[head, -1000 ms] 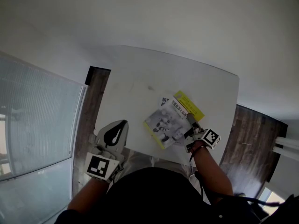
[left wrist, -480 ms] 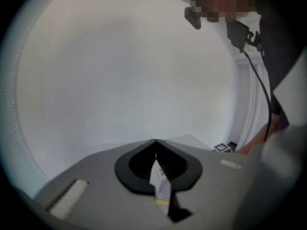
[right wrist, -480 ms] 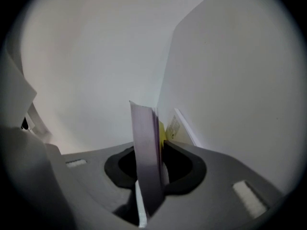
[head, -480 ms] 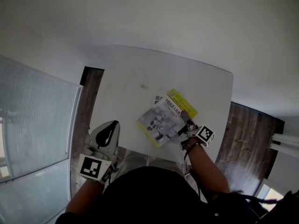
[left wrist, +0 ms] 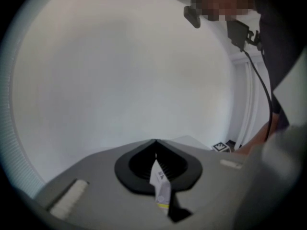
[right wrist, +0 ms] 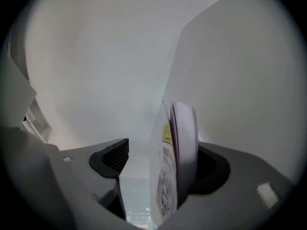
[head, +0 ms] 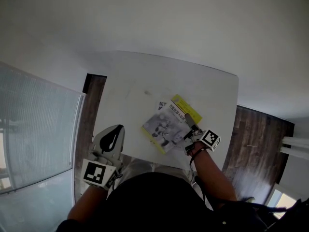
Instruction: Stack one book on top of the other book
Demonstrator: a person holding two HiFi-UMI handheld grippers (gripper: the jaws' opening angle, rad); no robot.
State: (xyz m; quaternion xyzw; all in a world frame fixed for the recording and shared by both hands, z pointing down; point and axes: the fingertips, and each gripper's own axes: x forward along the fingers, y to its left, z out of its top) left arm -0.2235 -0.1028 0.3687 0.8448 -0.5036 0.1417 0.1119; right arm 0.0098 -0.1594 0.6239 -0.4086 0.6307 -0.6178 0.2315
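Since the upper book (head: 166,125) lies flat on the lower book (head: 162,104) near the front edge of the table (head: 207,83) — only a pale corner of the lower one shows past it — the stack is judged to be made. The right gripper (head: 189,123) is set at the upper book's right-hand edge. Its jaws have just been opening and stand wide, with that edge between them, leaning on one pad and unclamped. The left gripper (head: 115,133) is held off the table, jaws closed on nothing. A thin paperback is suggested: light, bendable, probably glossy and slippery — best taken by an edge near the spine. No container is seen.
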